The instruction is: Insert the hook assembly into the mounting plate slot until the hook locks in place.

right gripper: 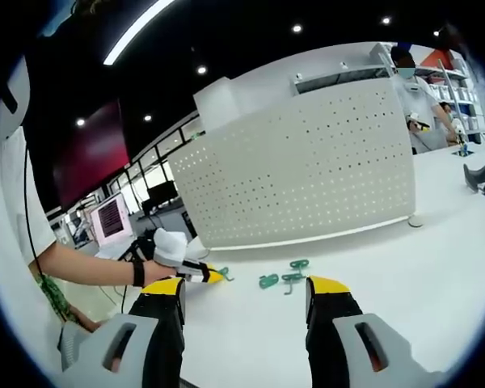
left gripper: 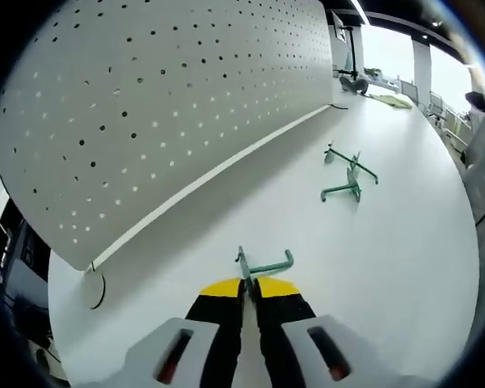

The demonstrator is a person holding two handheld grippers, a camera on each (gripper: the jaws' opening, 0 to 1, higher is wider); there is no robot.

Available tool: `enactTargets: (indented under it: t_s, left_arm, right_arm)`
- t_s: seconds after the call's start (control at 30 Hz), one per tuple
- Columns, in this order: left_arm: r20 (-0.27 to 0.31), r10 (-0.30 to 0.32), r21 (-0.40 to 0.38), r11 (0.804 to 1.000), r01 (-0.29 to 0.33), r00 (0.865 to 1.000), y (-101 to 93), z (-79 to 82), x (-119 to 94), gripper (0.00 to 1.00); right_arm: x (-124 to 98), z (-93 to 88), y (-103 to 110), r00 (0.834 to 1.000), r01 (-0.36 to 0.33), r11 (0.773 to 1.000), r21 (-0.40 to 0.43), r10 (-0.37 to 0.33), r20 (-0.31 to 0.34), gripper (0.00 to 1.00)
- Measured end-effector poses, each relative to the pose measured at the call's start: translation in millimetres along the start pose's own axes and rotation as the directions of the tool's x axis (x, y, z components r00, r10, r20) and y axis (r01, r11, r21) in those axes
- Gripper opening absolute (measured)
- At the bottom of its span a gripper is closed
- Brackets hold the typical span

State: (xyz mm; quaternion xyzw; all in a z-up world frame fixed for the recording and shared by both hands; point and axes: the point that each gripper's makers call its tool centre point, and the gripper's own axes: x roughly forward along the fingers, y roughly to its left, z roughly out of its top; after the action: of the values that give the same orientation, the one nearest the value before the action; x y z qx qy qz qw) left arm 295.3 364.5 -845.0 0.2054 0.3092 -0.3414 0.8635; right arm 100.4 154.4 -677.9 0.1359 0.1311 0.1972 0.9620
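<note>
White perforated board [left gripper: 170, 105] stands upright along the far edge of the white table [left gripper: 404, 267] in the left gripper view, rising across the left and middle of the scene, with a thin dark cable ring [left gripper: 97, 291] lying at its near corner on the left. Just right of that, at the bottom centre, the left gripper [left gripper: 250, 293] has its yellow-tipped black jaws pressed together on a green hook assembly [left gripper: 265, 265], whose bent wire end sticks out past the tips and rests low over the table. Further right and well apart from it, 2 more green hooks [left gripper: 349, 171] lie touching each other on the table, clear of the board. In the right gripper view, a person's forearm with a dark wristband [right gripper: 137, 272] reaches in from the left, the hand wrapped around the left gripper [right gripper: 204, 276], and the green hook assembly [right gripper: 223, 274] pokes out at its yellow tip just above the table [right gripper: 436, 267]. To its right, near the middle, the green hooks [right gripper: 284, 278] lie close together on the table in front of the perforated board [right gripper: 307, 170]. Along the bottom, the right gripper [right gripper: 246, 299] holds its jaws wide apart with nothing between them. At the far right a person [right gripper: 416, 97] stands beyond the board's end.
</note>
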Motion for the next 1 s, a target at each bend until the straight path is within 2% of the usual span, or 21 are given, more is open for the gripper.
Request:
enactTargets:
  t_s: [0.27,0.5,0.77,1.0]
  left_arm:
    - [-0.003,-0.025,-0.010,1.000,0.025,1.000,-8.7,-0.9,-3,0.04]
    - [0.030,-0.048,-0.025,0.998,0.049,0.998,-18.3,9.8,-11,0.04]
    - [0.129,-0.091,-0.045,0.994,0.098,0.987,-48.6,37.8,-40,0.04]
    - [0.217,-0.106,-0.072,0.990,0.124,0.970,-74.0,60.8,-69,0.04]
  right_arm:
    - [0,2.7,1,1.000,-0.009,1.000,-0.001,0.009,0.008,0.61]
    - [0,5.8,2,1.000,-0.024,1.000,-0.003,0.024,0.015,0.61]
    - [4,6.9,8,0.998,-0.063,0.998,-0.011,0.063,0.016,0.60]
    - [7,13.3,16,0.994,-0.104,0.994,-0.022,0.105,0.031,0.60]
